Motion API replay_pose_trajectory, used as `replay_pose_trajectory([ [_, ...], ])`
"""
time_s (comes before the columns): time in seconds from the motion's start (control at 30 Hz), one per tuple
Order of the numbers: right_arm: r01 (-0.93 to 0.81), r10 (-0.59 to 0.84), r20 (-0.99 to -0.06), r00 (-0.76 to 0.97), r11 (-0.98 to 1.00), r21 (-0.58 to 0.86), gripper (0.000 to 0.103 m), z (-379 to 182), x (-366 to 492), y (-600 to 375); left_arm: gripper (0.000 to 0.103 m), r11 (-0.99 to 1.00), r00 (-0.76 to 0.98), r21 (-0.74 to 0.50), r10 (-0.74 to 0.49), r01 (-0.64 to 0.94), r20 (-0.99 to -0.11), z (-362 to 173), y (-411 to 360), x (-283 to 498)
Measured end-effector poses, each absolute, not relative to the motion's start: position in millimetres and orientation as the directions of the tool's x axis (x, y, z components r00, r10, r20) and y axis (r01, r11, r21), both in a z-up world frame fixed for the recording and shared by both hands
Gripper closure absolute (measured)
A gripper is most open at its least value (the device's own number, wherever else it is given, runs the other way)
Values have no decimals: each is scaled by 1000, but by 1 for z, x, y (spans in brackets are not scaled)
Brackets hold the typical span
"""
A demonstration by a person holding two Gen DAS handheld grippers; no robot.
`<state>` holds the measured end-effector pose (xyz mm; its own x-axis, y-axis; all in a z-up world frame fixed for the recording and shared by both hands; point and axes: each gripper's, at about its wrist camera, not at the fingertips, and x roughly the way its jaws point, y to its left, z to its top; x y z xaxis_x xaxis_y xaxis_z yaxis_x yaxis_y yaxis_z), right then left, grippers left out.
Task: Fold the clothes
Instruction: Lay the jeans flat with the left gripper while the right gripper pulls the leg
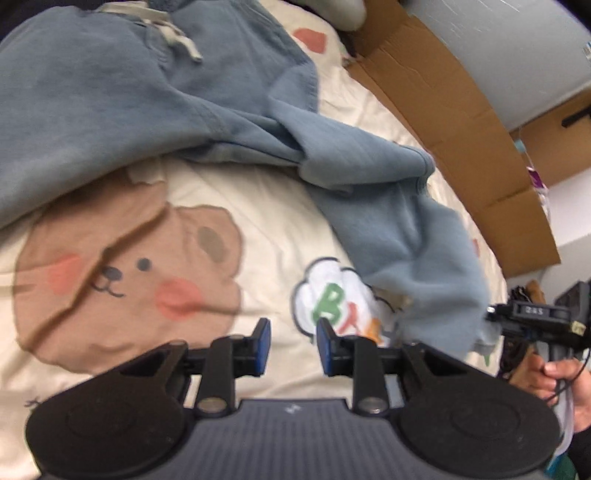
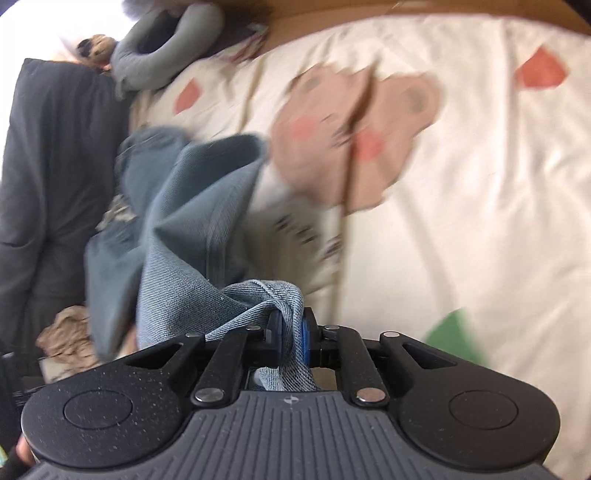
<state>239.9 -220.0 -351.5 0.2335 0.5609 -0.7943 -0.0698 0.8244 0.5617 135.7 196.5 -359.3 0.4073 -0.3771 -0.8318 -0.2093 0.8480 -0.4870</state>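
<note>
While your right gripper (image 2: 290, 328) is pinching a bunched hem of the blue sweatpants (image 2: 192, 206) between its blue pads (image 2: 305, 334), your left gripper (image 1: 293, 341) is hanging with its fingers apart and nothing between them, above the cream bedsheet (image 1: 258, 192). Take the bear print (image 1: 122, 266) on that sheet as your landmark. In the left wrist view, the left fingertips are sitting just below and right of the bear, beside a cloud print with coloured letters (image 1: 332, 299). The sweatpants are lying beyond the bear, the waistband with its pale drawstring (image 1: 173, 33) farthest off, and one leg is trailing down to the right of the bear toward the right gripper's body (image 1: 535, 321), held in your hand (image 1: 565, 384). Past that leg, a cardboard sheet (image 1: 461, 122) is bordering the bed edge. In the right wrist view, which is blurred, the bear is lying ahead, with open sheet spreading right of it and dark bedding (image 2: 51, 184) closing the left side.
</note>
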Motion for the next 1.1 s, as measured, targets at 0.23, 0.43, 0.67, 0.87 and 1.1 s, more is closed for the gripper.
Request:
replay_pose_trajectory([
  [0.23, -67, 399, -854, 334, 914, 401, 96, -340, 266, -273, 75, 860, 403, -438, -315, -261, -859, -364, 216, 134],
  [0.43, -95, 318, -864, 391, 947, 306, 96, -328, 288, -303, 75, 869, 415, -407, -273, -280, -868, -362, 225, 132],
  [0.67, -138, 261, -874, 410, 965, 224, 96, -323, 309, -308, 74, 871, 425, -365, -209, -328, -881, -362, 242, 132],
  [0.87, -127, 199, -867, 458, 979, 157, 96, -310, 330, -315, 68, 872, 439, -323, -143, -369, -887, -359, 260, 128],
  [1.1, -87, 111, -855, 506, 993, 78, 96, -295, 364, -336, 64, 865, 449, -278, -70, -418, -891, -356, 280, 124],
])
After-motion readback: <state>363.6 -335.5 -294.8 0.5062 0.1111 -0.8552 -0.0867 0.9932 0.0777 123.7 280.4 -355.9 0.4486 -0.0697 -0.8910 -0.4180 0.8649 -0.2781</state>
